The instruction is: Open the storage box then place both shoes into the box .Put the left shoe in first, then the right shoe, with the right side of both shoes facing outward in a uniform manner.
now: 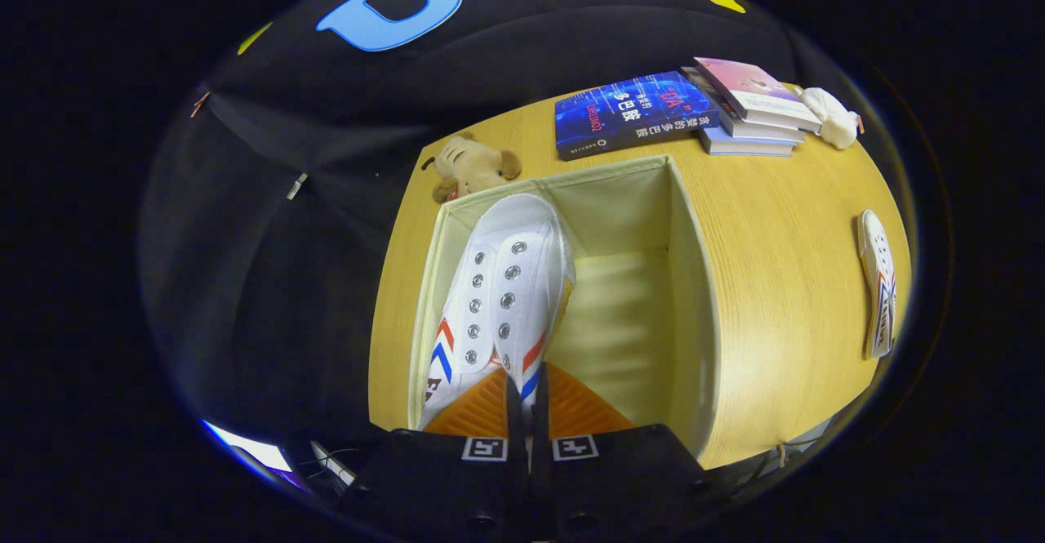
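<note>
- Claw (522, 392): closed narrow on the heel edge of the white shoe (502, 282); both fingers press on it.
- Shoe: held inside the open storage box (694, 298), against its left wall; long axis runs straight ahead from the fingers, toe toward the far wall.
- Box floor to the right of the shoe is free; judge the release from there.
- Second shoe (878, 282): on the desk (784, 224), well apart, right of the box; you must swing right for it next.

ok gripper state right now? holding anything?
Gripper: closed, fingers pinched on the heel edge of the white shoe, held inside the open storage box. Other shoe lies on the table.
</note>
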